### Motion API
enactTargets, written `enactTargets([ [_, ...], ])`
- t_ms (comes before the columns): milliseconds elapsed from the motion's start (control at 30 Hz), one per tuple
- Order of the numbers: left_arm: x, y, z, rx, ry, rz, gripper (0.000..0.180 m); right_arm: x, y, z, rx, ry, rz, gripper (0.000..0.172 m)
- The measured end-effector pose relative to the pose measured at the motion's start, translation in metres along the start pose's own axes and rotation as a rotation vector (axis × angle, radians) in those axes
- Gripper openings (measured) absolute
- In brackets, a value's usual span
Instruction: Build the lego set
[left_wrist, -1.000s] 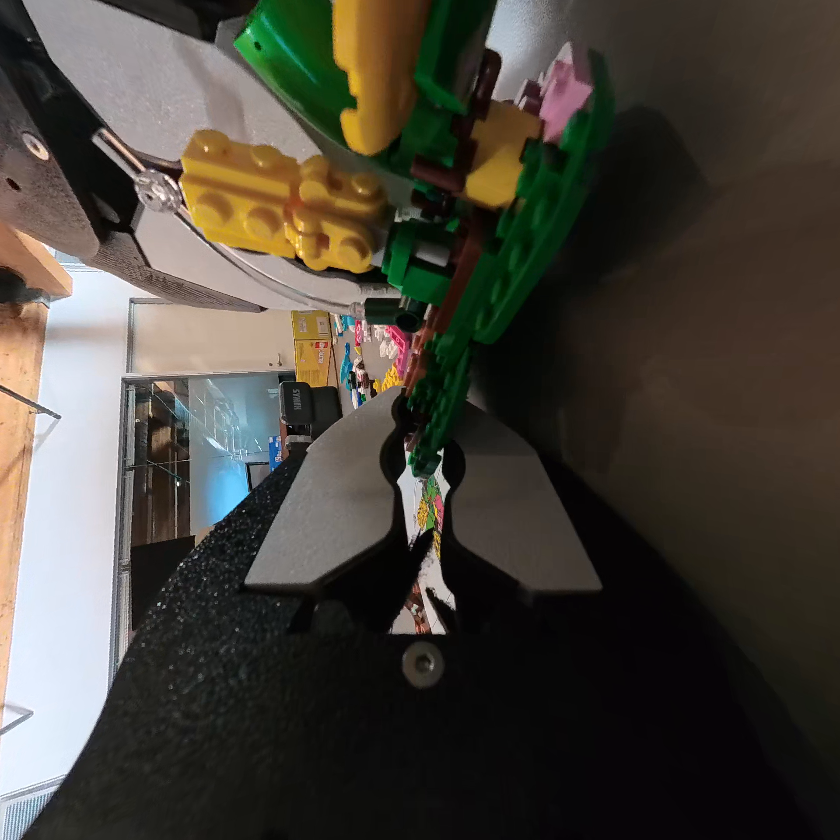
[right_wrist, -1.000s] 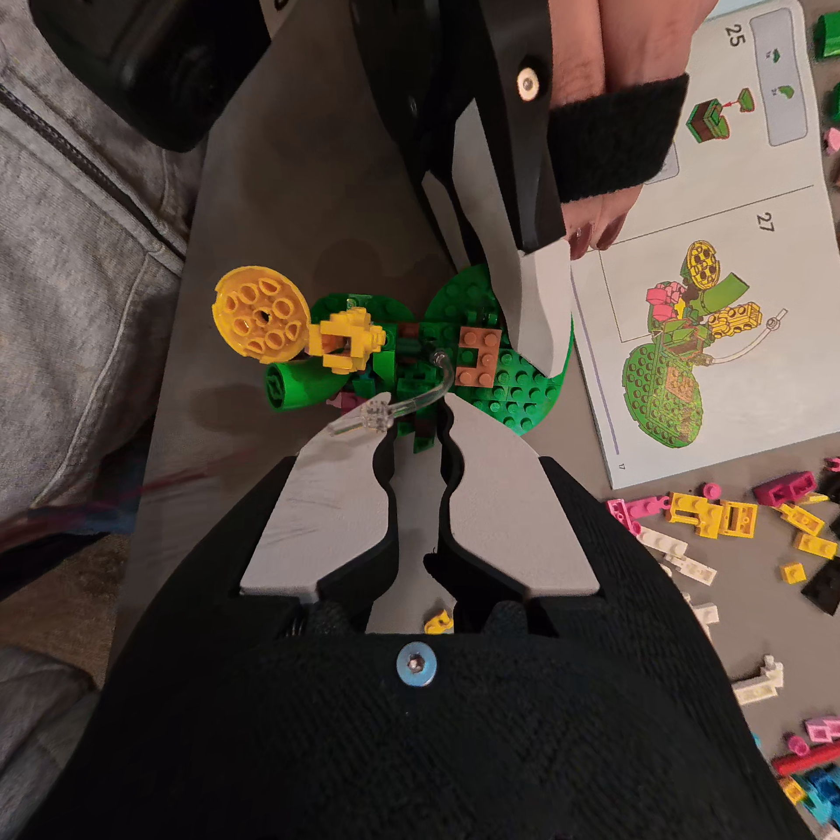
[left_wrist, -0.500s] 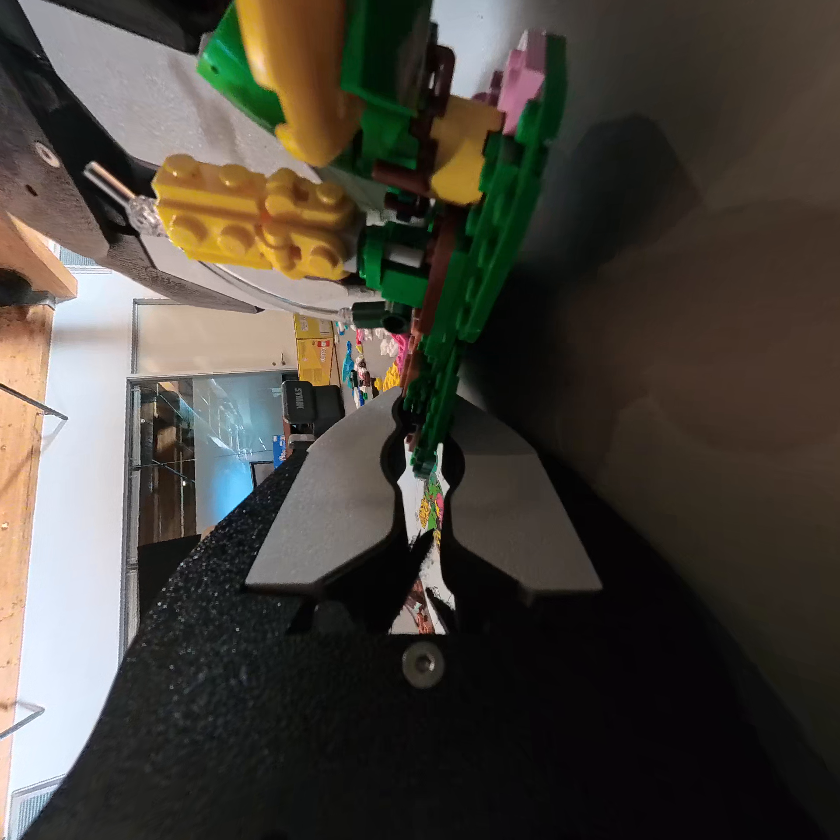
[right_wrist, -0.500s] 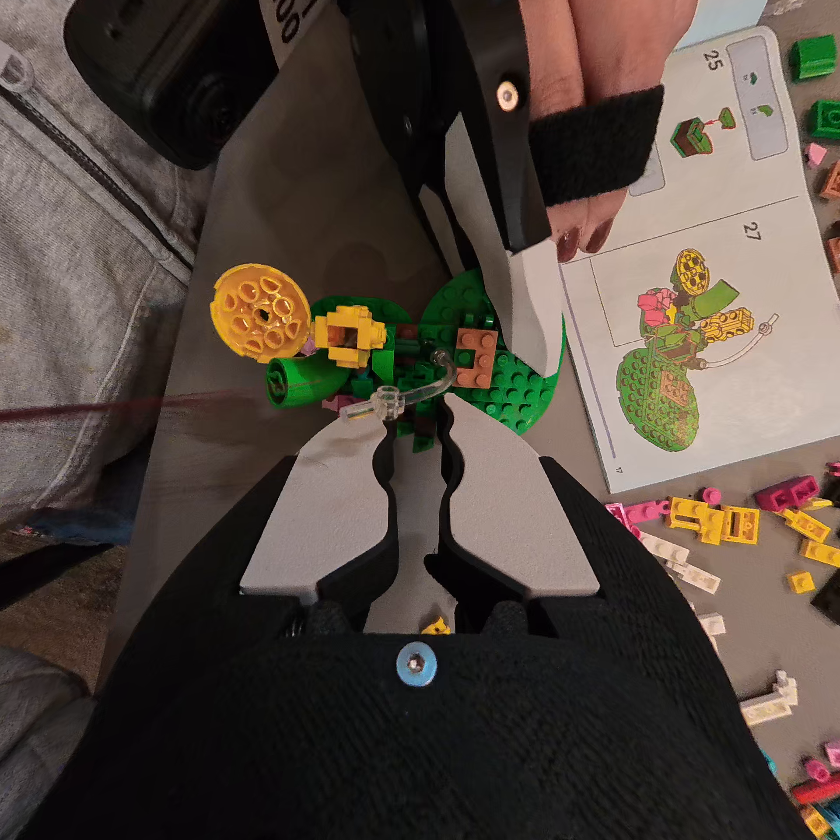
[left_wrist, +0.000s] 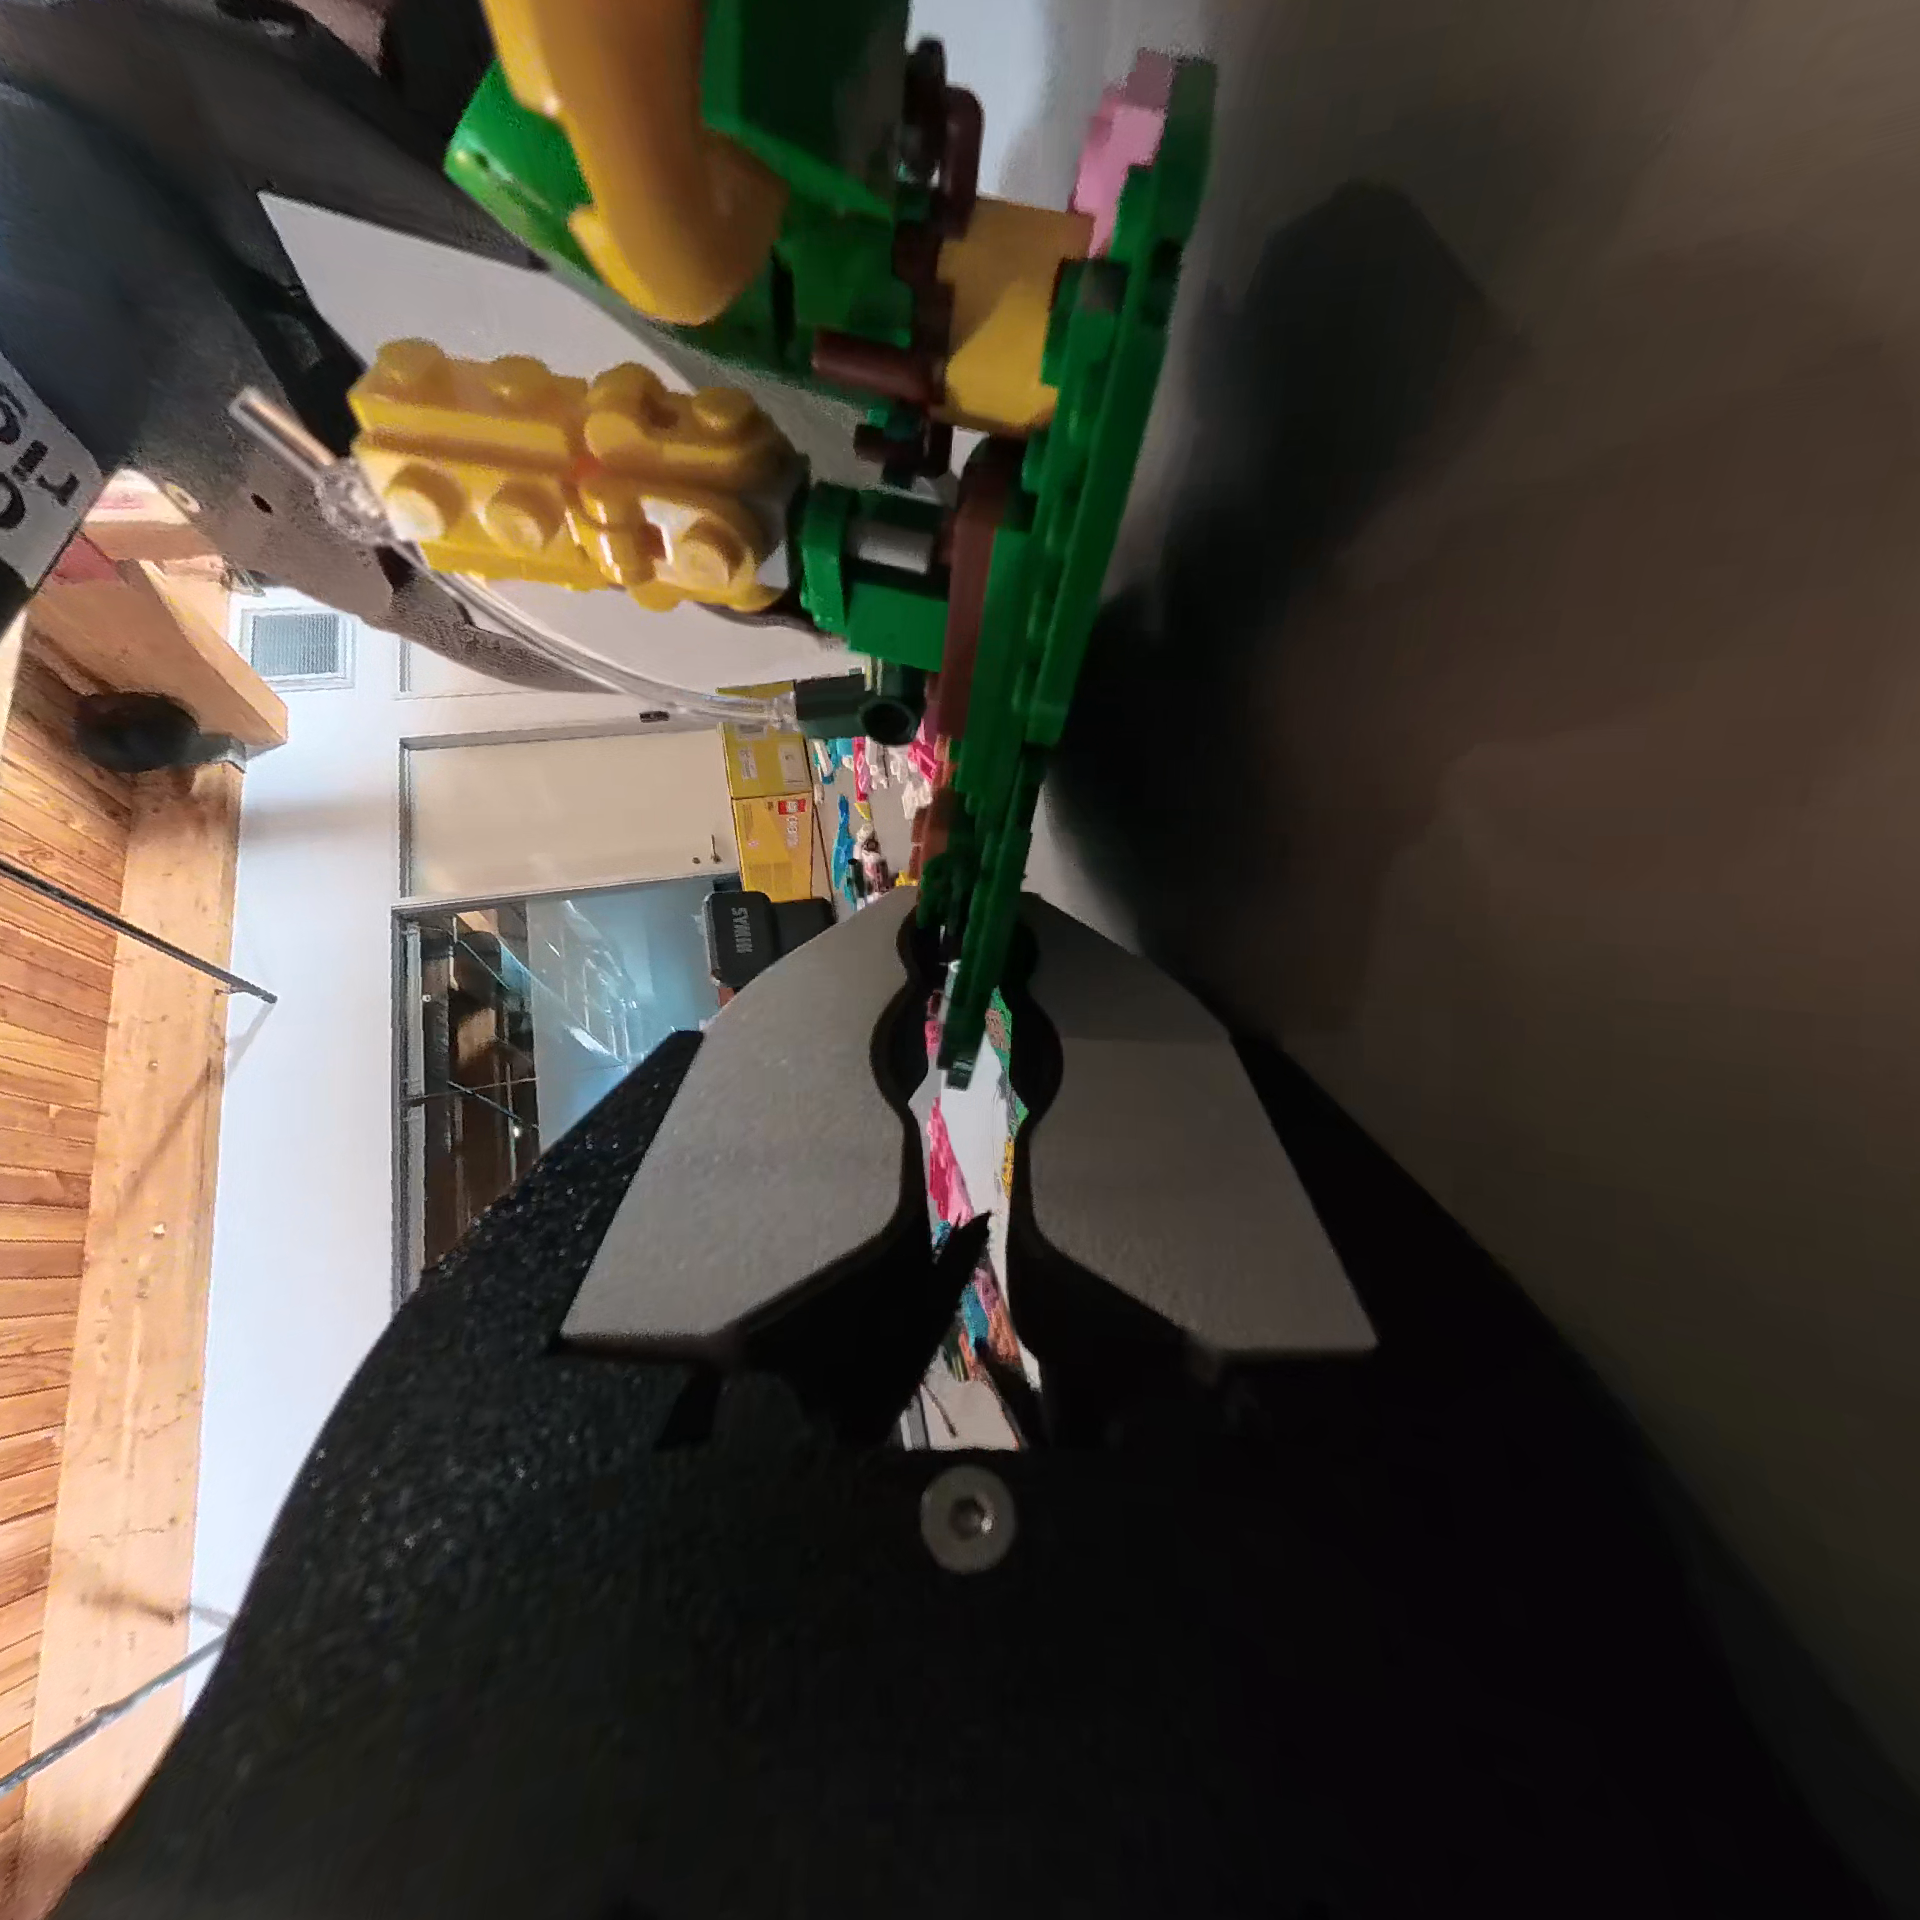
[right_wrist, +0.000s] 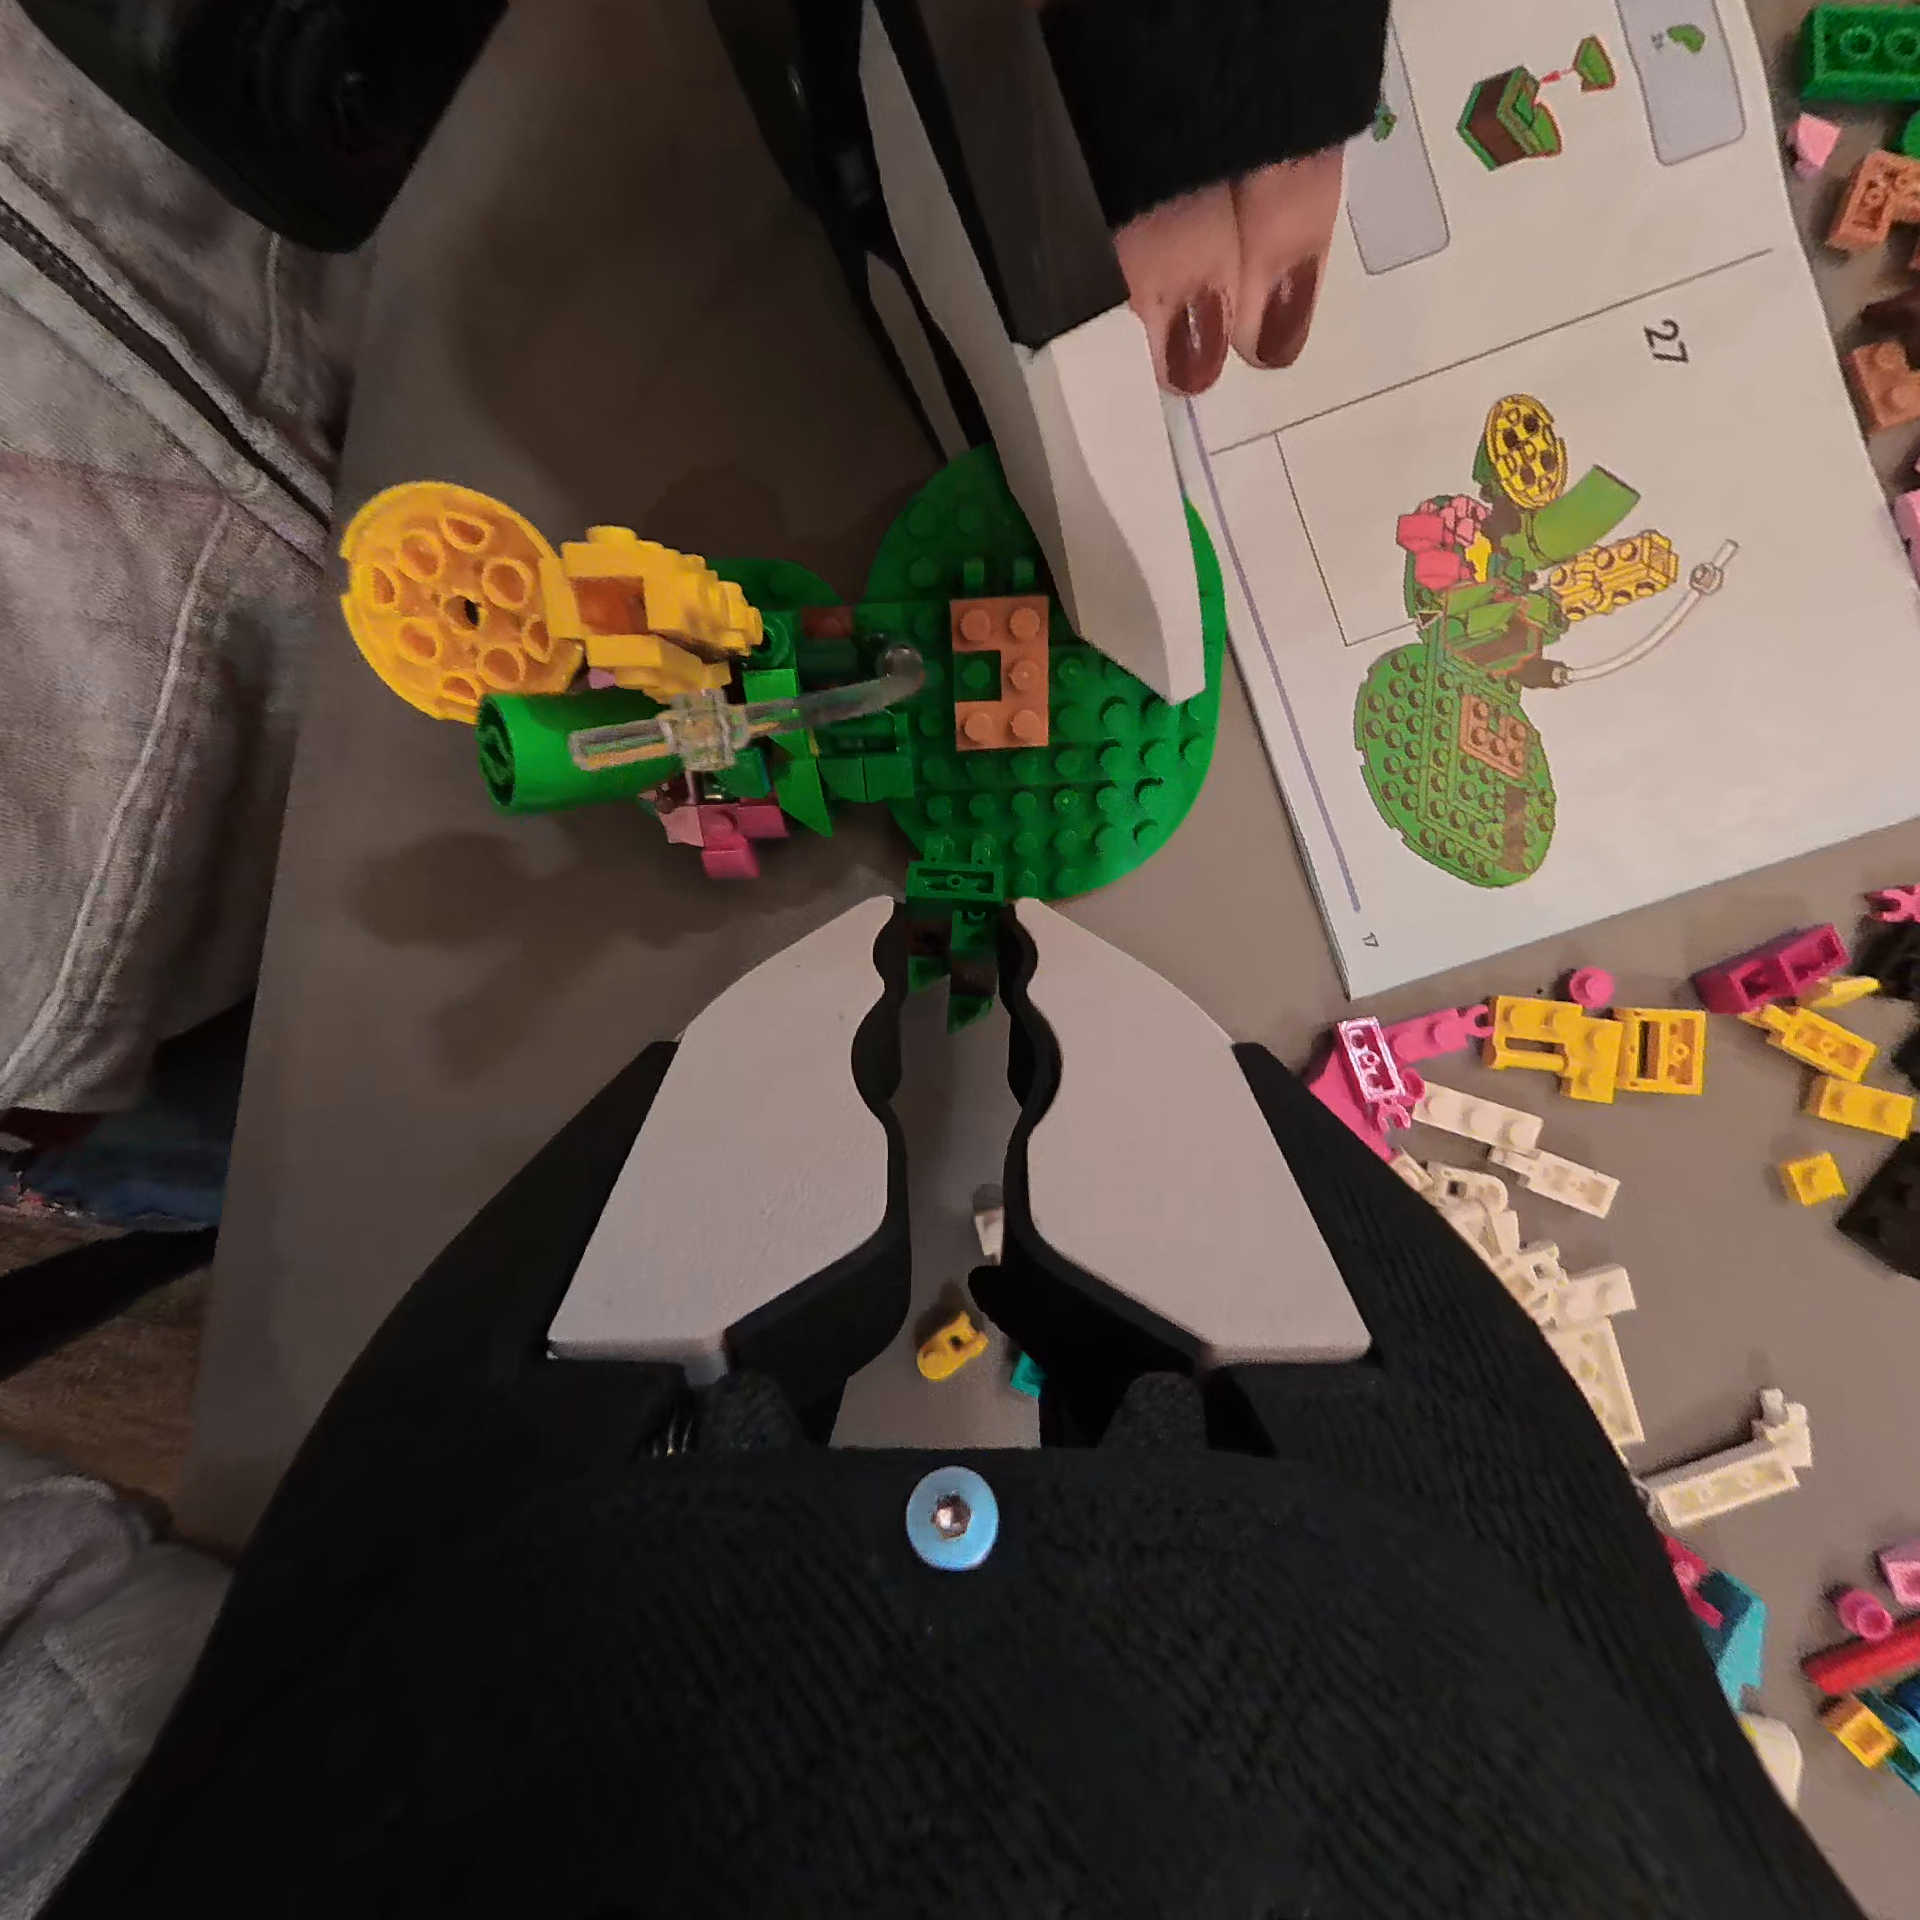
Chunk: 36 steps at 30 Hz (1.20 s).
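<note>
Green brick plate (left_wrist: 1023, 790) edge between left fingers (left_wrist: 800, 1122), small green piece (right_wrist: 961, 956) between right fingers (right_wrist: 1143, 1122)

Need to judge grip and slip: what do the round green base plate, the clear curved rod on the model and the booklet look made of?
Green base plate: hard moulded plastic, glossy studs. Clear curved rod: transparent plastic, apparently; flexibility unclear. Booklet: printed paper, thin flat pages.

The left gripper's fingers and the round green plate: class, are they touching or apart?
Touching. In the left wrist view, the fingers close on the round green plate's edge, with no visible gap on either side.
</note>
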<state>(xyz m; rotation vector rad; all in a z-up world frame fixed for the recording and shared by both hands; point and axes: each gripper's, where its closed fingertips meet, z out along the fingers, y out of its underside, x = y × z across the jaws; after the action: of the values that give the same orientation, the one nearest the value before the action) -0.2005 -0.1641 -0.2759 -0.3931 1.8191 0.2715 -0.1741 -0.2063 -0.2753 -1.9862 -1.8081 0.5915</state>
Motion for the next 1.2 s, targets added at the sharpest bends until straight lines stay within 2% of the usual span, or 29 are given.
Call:
enactTargets([
  [300, -0.001, -0.002, -0.001, 0.029, -0.009, 0.014, 0.011, -0.006, -0.008, -0.005, 0.050, -0.027, -0.018, 0.014],
  [600, -0.001, -0.002, -0.001, 0.027, -0.005, 0.009, 0.011, -0.003, 0.015, 0.006, -0.123, 0.021, -0.016, 0.014],
  [1200, -0.001, 0.000, 0.000, 0.023, -0.005, 0.012, 0.011, 0.002, 0.010, 0.002, -0.038, 0.031, 0.021, 0.017],
])
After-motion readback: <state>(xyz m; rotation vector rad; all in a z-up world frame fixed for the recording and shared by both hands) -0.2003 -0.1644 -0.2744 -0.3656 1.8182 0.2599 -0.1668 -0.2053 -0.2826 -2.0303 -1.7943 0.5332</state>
